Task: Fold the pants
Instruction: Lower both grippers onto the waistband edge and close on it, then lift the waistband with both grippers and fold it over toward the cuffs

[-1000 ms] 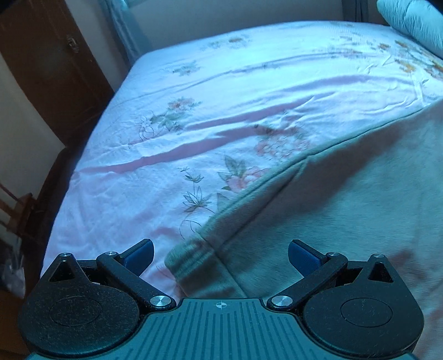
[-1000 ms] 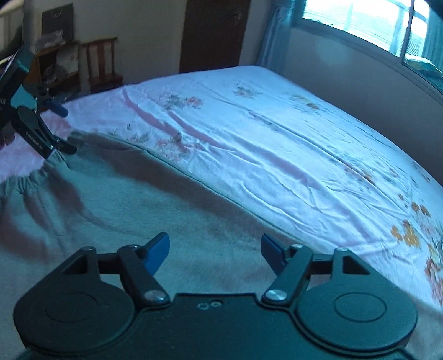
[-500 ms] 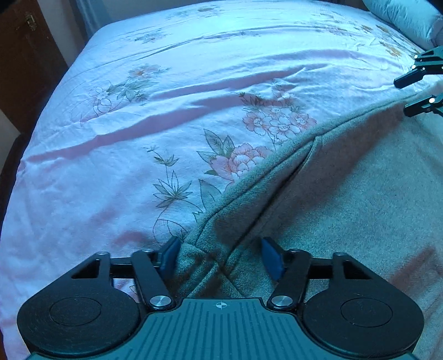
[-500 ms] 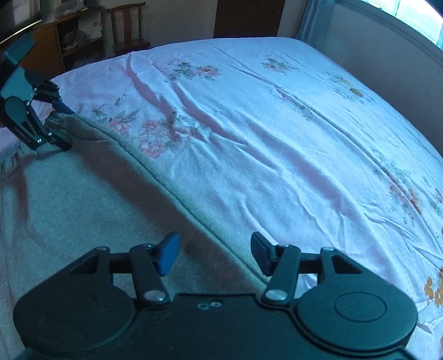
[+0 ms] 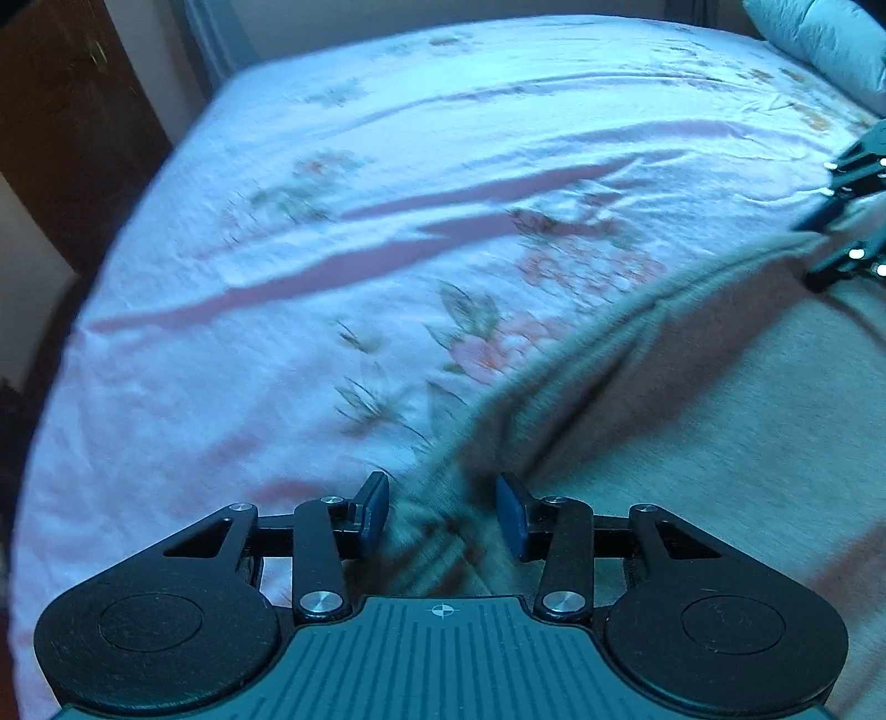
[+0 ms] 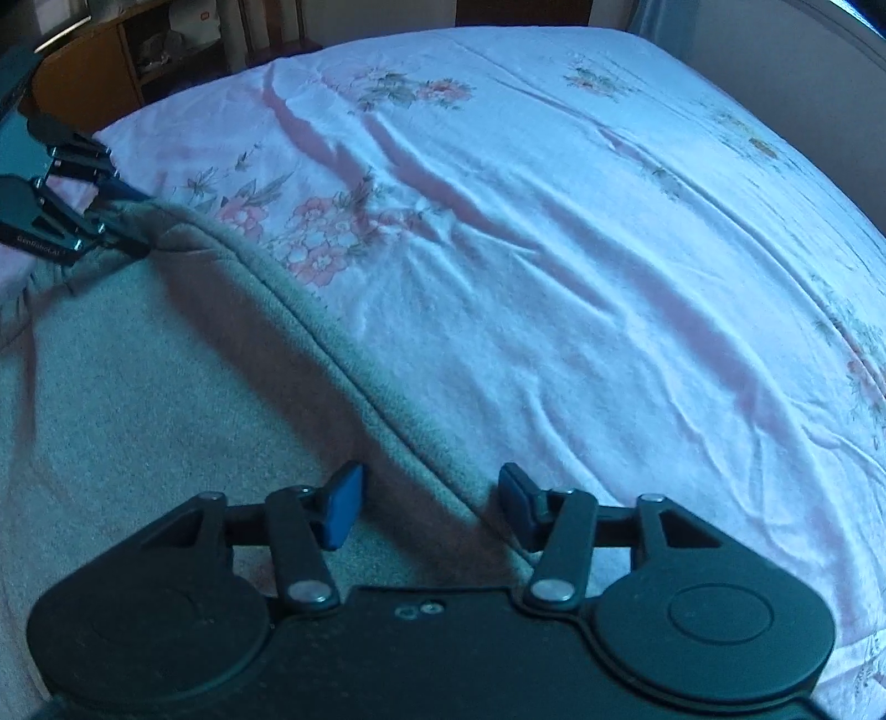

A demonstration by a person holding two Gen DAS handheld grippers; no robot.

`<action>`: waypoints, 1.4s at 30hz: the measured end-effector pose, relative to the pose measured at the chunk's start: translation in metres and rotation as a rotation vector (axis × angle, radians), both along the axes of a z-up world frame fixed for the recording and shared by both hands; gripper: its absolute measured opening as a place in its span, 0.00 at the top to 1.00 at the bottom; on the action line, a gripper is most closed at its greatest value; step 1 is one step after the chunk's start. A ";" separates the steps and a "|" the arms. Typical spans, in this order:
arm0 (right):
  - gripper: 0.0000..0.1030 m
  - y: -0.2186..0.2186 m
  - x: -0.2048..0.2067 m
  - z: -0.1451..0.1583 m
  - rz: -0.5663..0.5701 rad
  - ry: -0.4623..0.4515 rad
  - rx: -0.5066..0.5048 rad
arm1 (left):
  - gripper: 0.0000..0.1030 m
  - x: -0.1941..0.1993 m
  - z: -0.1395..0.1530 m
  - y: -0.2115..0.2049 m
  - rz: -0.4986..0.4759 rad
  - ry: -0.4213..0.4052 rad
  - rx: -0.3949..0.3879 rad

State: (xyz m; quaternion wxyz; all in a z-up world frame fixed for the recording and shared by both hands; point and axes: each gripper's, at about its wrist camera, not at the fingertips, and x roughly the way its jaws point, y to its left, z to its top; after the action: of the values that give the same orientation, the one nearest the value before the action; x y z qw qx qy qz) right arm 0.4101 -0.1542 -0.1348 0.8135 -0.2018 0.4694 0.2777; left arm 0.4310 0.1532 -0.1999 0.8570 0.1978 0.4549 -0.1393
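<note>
Grey-green fleece pants (image 5: 692, 421) lie spread on a pink floral bed sheet (image 5: 387, 221). In the left wrist view my left gripper (image 5: 442, 512) has its blue pads on either side of a bunched corner of the pants, partly closed, with a gap still showing. In the right wrist view my right gripper (image 6: 431, 507) straddles the pants' seamed side edge (image 6: 343, 365), jaws partly closed around it. The pants (image 6: 138, 387) fill the left of that view. The left gripper also shows at the pants' far corner (image 6: 119, 216). The right gripper shows at the edge of the left wrist view (image 5: 830, 243).
The bed sheet (image 6: 609, 277) stretches wide beyond the pants. A dark wooden door (image 5: 72, 138) stands left of the bed. A pillow (image 5: 819, 39) lies at the far right. A wooden shelf and chair (image 6: 183, 44) stand past the bed's end.
Both grippers have come down onto the pants' edge and narrowed their jaws around the fabric. The left wrist view is now blurred by motion, and the cloth there bunches up.
</note>
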 end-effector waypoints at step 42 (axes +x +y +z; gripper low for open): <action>1.00 0.043 -0.389 0.032 -0.160 -0.291 0.133 | 0.78 -0.359 0.035 0.038 0.060 -0.275 0.044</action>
State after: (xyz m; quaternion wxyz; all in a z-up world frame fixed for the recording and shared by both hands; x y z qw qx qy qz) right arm 0.0209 -0.1113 -0.1025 0.9039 -0.1478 0.3418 0.2104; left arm 0.0717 0.1913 -0.1652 0.9106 0.2201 0.3417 -0.0749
